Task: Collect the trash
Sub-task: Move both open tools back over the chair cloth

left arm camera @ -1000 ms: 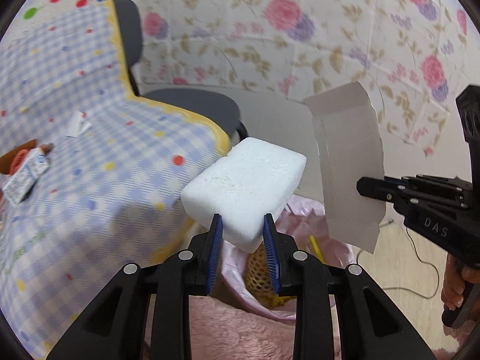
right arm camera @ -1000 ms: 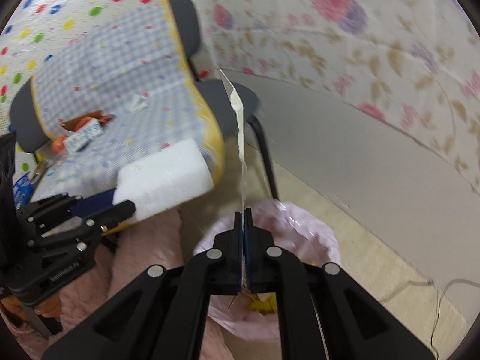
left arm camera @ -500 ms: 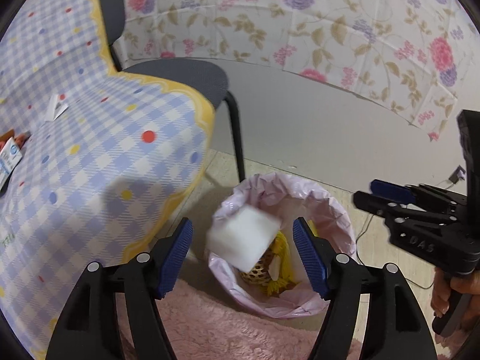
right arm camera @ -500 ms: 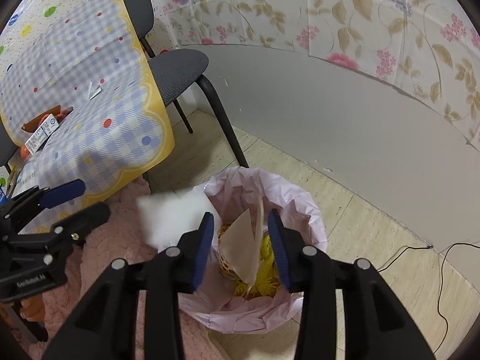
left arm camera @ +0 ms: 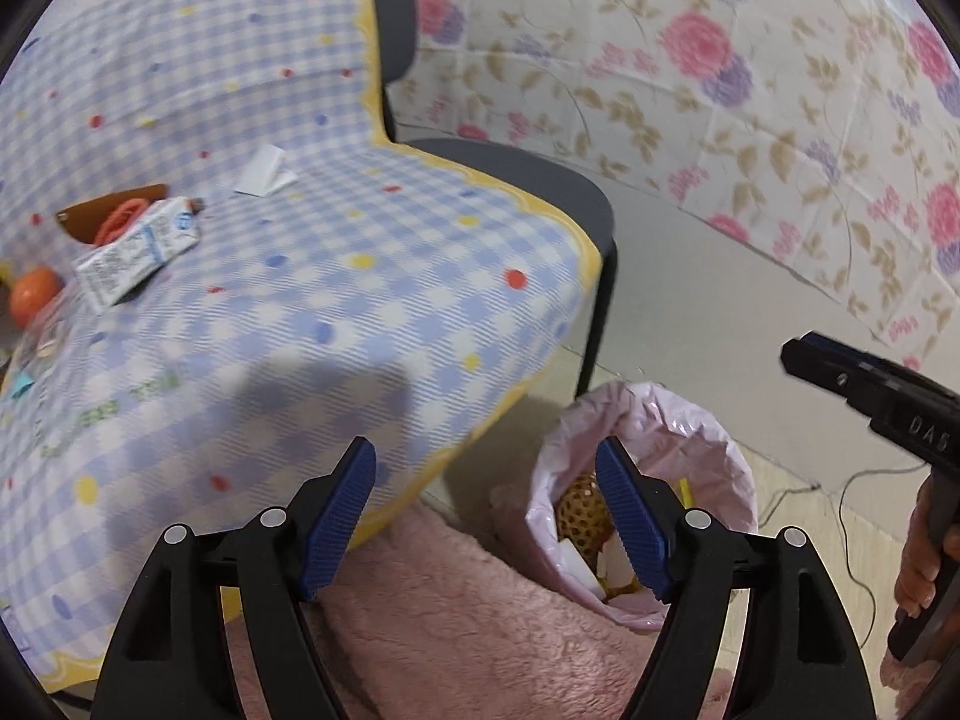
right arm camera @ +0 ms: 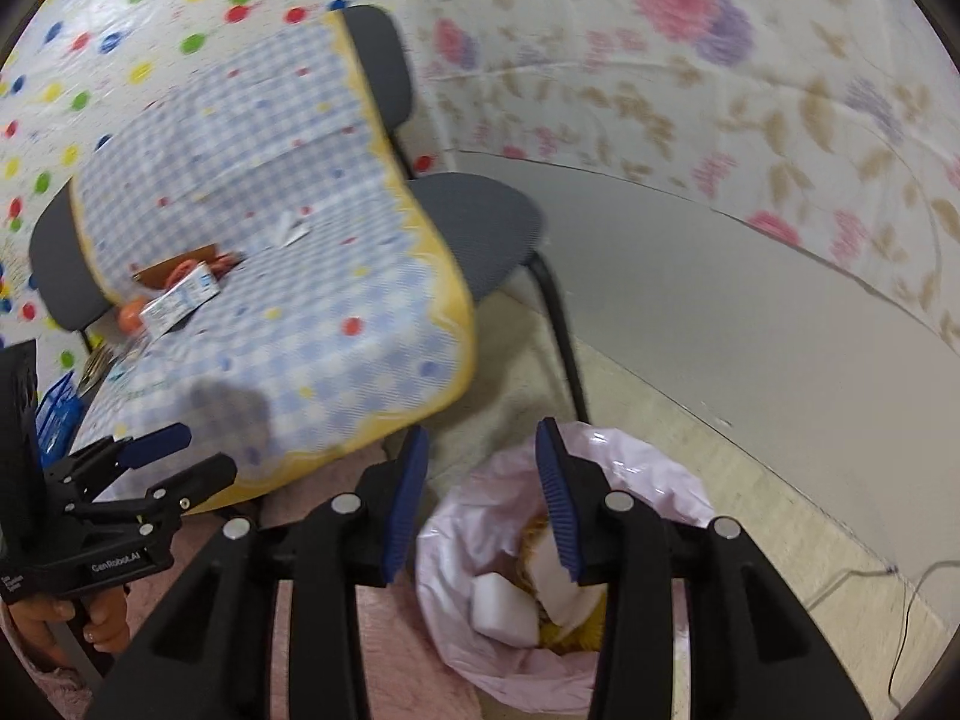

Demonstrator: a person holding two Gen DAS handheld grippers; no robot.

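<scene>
Hovering open and empty above pink-lined bin (right arm camera: 672, 492): left gripper (left arm camera: 486, 480), right gripper (right arm camera: 480, 468). White foam block (right arm camera: 501, 609) inside bin, near side

home room: floral wallpaper (left arm camera: 750, 90), checked tablecloth (left arm camera: 300, 300), pink rug (left arm camera: 468, 630), lined bin (right arm camera: 600, 468).

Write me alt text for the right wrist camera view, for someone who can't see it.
The open right gripper hangs empty above a pink-lined trash bin holding a white foam block. Left, the open left gripper points toward a checkered table with remaining litter.
</scene>
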